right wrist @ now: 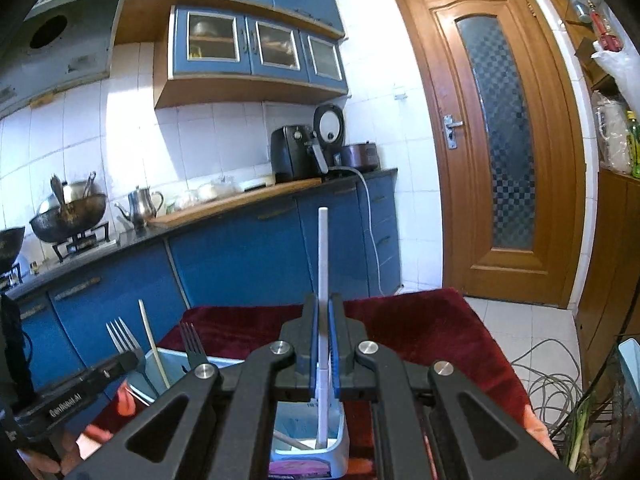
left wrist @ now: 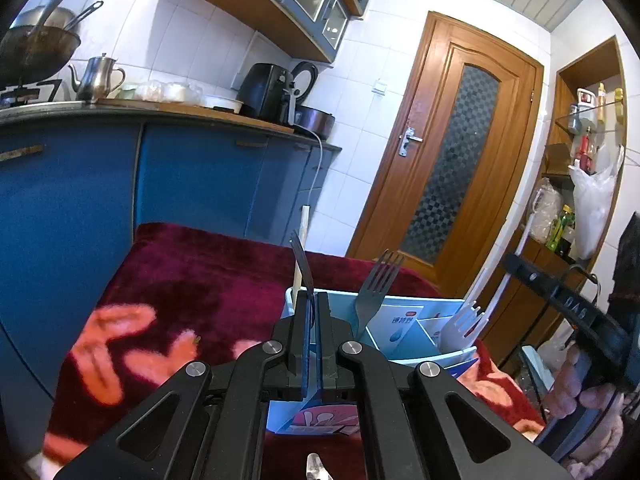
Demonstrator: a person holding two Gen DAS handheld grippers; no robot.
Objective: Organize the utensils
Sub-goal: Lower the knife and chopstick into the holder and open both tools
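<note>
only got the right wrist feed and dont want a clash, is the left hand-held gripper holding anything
observer: yes, the left hand-held gripper is shut on a thin dark utensil that stands upright between its jaws.
operator: ok, ive got this white stick, whats in the box that i cant see
observer: a white fork stands in the box, tines up, at the right side in the left wrist view.
</note>
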